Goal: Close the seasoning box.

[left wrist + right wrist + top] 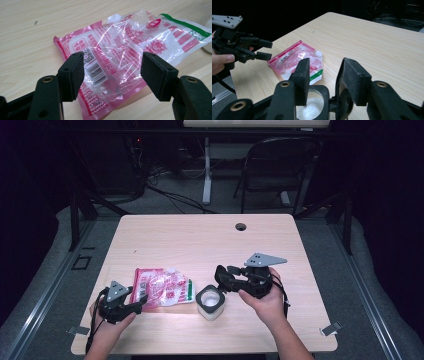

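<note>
From above, your left gripper [131,304] sits at the lower left beside the pink bag [161,288]; your right gripper [223,276] reaches the jar [209,302] in the middle.

Left gripper view: jaws apart over the bag [125,60], not squeezing yet.

Right gripper view: jaws around the jar's black rim [322,90]; I cannot tell if they pinch it. Nothing looks lifted yet.

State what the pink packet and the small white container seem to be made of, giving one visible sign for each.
Pink packet: thin, glossy plastic film, apparently; it is partly see-through, creased, and glints. Small white container: likely translucent plastic with a black, matt-looking rim, holding something white; the glow through its wall suggests this, though frosted glass cannot be ruled out.
</note>
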